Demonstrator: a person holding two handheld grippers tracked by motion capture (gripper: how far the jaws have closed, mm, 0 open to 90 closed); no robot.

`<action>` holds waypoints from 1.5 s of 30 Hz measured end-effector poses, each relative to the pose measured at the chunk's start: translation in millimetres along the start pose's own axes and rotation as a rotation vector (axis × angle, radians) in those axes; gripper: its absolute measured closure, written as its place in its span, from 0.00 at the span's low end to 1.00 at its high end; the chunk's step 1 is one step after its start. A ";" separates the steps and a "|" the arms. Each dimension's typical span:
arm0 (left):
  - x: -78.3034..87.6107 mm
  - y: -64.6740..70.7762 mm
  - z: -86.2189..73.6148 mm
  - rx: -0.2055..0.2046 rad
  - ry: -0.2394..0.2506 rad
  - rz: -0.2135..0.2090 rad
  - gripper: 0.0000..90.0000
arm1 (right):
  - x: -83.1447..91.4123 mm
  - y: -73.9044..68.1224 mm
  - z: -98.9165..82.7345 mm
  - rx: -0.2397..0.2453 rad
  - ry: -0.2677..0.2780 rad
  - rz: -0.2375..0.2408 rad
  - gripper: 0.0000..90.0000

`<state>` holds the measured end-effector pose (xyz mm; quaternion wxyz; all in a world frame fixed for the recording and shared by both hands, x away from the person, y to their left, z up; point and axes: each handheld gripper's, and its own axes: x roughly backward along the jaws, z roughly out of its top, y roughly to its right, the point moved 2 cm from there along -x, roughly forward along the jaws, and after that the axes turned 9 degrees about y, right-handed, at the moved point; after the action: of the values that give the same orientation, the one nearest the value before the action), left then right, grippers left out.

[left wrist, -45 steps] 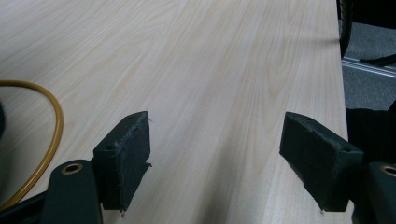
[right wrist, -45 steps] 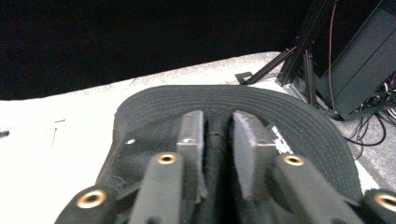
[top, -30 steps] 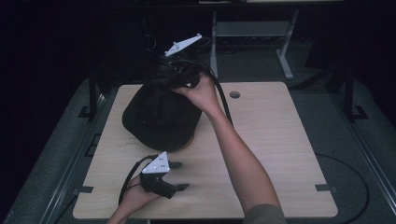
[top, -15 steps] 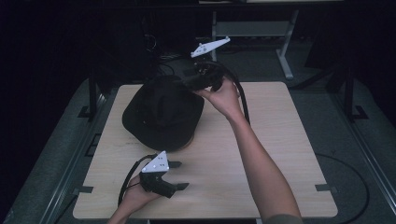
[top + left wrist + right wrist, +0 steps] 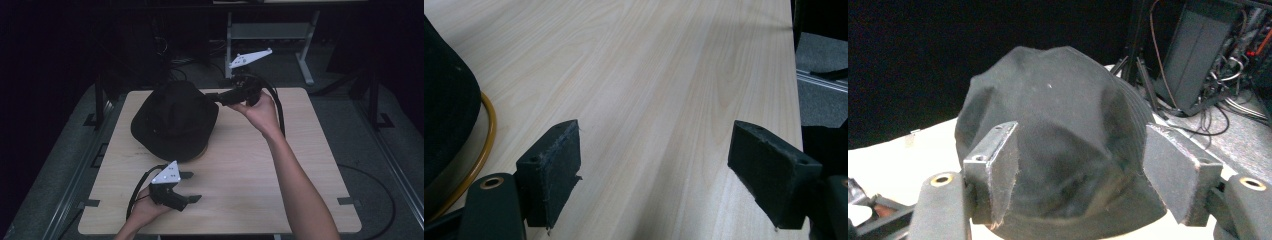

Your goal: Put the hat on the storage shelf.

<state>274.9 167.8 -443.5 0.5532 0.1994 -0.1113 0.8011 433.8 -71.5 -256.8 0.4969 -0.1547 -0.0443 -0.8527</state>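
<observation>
A pale wood-grain table (image 5: 280, 165) fills the middle of the high view, with dark floor and equipment racks beyond its far edge. On its far left part sits a black bucket hat (image 5: 174, 120), crown up, its soft top dented into shallow folds. In the left gripper view the hat's edge (image 5: 446, 115) appears at the left, with a thin yellowish-brown curved rim (image 5: 486, 135) showing under it; what that ring belongs to is hard to say from this angle.

The right gripper (image 5: 214, 96) is held by the person's right hand (image 5: 260, 111) above the table's far edge, just beside the hat's right side and pointing at it. A grey three-cornered plate (image 5: 250, 57) stands above the gripper, and its black cable (image 5: 277, 107) loops down past the wrist. In the right gripper view its jaws stand wide apart, with the hat's crown (image 5: 1058, 140) between and beyond them; whether the pads touch the cloth cannot be told.

The left gripper (image 5: 192, 187) rests low near the table's near left edge, held by the left hand (image 5: 145, 210), well apart from the hat's near brim. Its jaws are also spread wide, with bare tabletop (image 5: 654, 115) between them in the left gripper view and nothing held.
</observation>
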 end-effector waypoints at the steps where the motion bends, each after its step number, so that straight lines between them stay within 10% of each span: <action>1: -0.2 0.1 0.1 0.001 0.003 0.000 0.23 | 3.3 0.9 -2.1 -0.004 0.001 -0.004 0.33; 45: 1.4 -3.7 -2.2 0.016 0.014 0.012 0.22 | 88.1 9.7 -81.9 -0.097 -0.022 -0.111 0.27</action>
<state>277.5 171.3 -445.0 0.5474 0.1976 -0.1020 0.8068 383.8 -168.6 -308.1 0.4404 -0.1853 -0.0168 -0.8783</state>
